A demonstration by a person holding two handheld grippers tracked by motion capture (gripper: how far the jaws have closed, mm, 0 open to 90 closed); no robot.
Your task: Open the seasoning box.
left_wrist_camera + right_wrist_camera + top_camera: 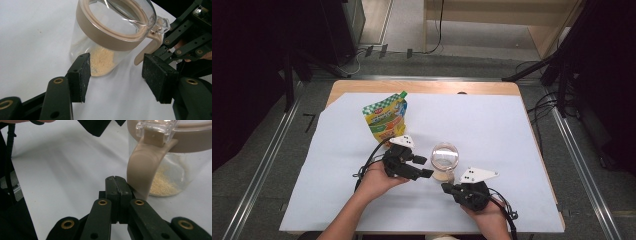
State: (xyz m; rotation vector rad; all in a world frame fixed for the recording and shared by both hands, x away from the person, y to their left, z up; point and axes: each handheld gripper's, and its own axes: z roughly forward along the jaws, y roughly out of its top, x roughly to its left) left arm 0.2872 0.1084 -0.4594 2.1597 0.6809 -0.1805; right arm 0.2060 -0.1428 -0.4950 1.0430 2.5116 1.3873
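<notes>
A glass jar point(445, 159) with a tan lid ring and a clear lid stands on the white sheet, holding some pale yellow powder point(102, 61). A tan latch point(142, 170) hangs down its side. My left gripper point(426, 167) is open just left of the jar. In the left gripper view its jaws point(116, 72) stand apart before the jar's base point(110, 37), with nothing between the pads. My right gripper point(445, 187) sits in front of the jar, shut, and its closed tips point(116, 180) lie right beside the lower end of the latch. Whether they touch is unclear.
A green and yellow spouted pouch point(387, 117) lies behind the left hand. The white sheet point(492, 125) covers most of a wooden table point(427, 86). Black stands and cables lie on the floor around it.
</notes>
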